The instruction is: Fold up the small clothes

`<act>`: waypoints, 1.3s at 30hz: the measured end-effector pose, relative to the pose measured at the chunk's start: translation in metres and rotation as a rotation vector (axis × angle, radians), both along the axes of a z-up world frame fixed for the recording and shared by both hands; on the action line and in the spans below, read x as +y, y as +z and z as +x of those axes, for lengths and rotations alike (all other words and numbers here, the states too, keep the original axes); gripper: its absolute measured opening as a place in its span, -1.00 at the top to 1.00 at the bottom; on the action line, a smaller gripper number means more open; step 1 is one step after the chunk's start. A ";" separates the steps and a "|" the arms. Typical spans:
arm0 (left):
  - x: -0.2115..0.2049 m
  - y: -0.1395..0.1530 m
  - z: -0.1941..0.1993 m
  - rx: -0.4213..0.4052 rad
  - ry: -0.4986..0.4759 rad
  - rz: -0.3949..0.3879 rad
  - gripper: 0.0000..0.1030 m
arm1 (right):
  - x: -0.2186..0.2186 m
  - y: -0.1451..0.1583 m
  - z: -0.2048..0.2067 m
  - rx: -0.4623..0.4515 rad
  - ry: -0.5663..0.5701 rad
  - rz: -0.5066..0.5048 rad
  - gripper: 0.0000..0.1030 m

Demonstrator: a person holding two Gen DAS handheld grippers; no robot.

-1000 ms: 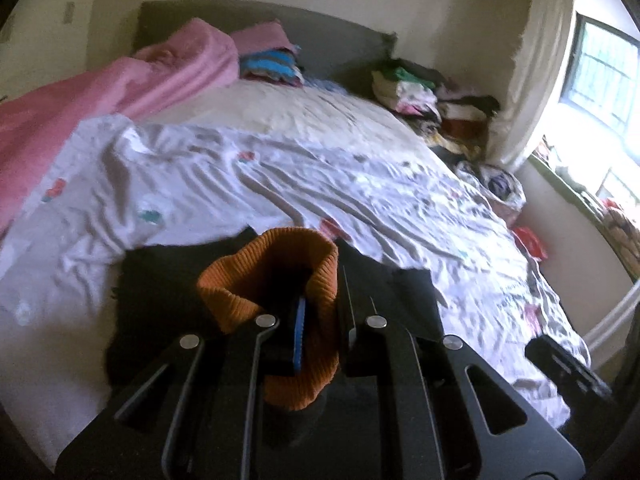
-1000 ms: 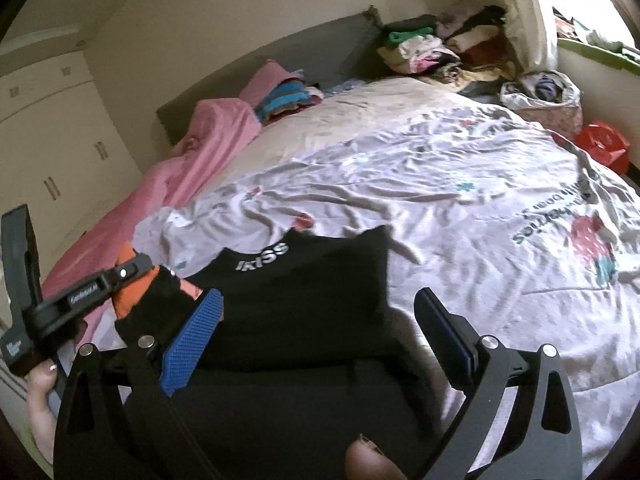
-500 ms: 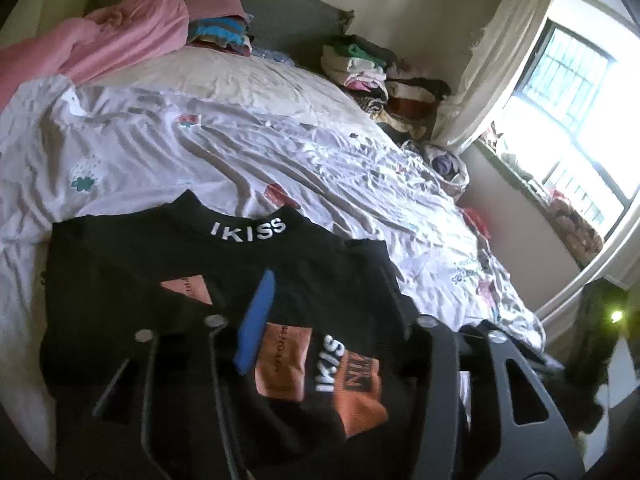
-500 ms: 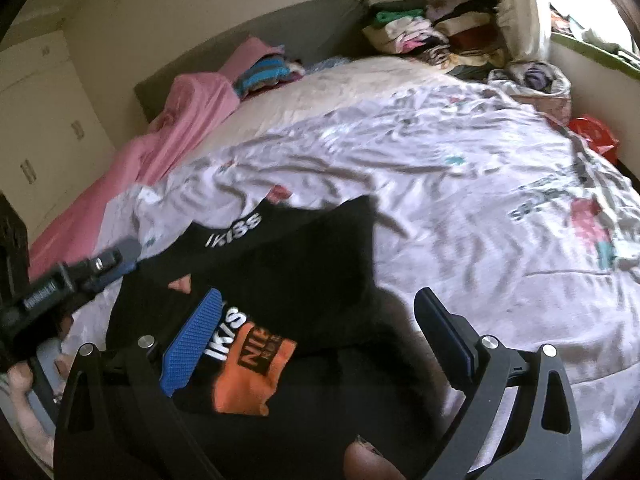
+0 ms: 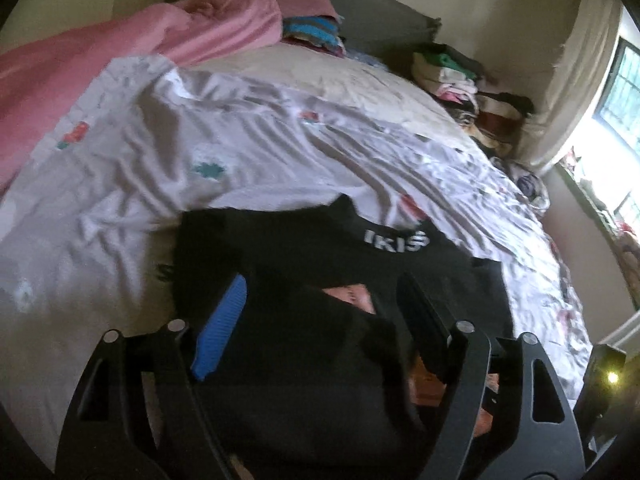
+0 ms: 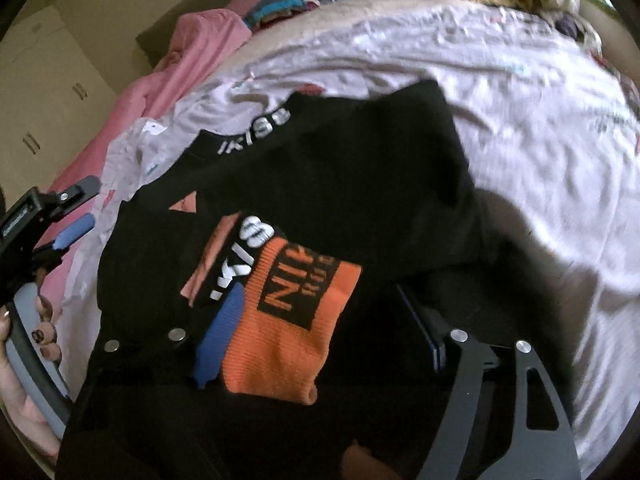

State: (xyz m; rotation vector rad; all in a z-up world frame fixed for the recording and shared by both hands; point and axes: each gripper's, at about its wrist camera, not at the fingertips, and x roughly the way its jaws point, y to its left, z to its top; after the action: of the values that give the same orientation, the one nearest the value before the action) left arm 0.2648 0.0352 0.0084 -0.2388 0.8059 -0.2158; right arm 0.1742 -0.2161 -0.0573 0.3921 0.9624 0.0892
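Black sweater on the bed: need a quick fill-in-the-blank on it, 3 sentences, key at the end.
1. The white letters on the collar of the black sweater read ____.
2. The ribbed cuff folded across the sweater's front is ____ in colour.
3. The sweater lies on a white printed sheet; at the sheet's left edge lies a bunched blanket of ____ colour.

Missing words: IKISS; orange; pink

Orange cuff [image 6: 280, 328] released from left tongs [image 5: 320, 320]
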 end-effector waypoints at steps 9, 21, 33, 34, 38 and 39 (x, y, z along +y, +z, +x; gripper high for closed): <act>0.045 0.007 -0.002 -0.026 0.129 -0.011 -0.63 | 0.010 0.019 -0.002 -0.109 0.041 0.009 0.75; 0.084 0.005 -0.003 -0.019 0.225 -0.057 -0.63 | 0.043 0.103 0.026 -0.225 0.205 -0.174 0.78; 0.067 -0.004 0.000 0.009 0.170 -0.029 -0.63 | 0.007 0.035 0.004 -0.041 0.109 -0.108 0.75; 0.063 -0.006 0.000 0.016 0.162 -0.022 -0.63 | 0.007 0.032 0.002 -0.031 0.110 -0.103 0.75; 0.048 -0.013 0.003 0.038 0.126 0.008 -0.63 | 0.013 0.024 -0.006 -0.016 0.140 -0.079 0.78; 0.045 -0.015 0.003 0.042 0.116 0.013 -0.63 | 0.017 0.024 -0.008 -0.016 0.150 -0.085 0.82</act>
State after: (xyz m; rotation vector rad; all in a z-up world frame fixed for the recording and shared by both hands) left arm 0.2681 0.0798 -0.0066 -0.2782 0.8322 -0.0966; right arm 0.1666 -0.1995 -0.0333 0.2409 0.9758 0.1864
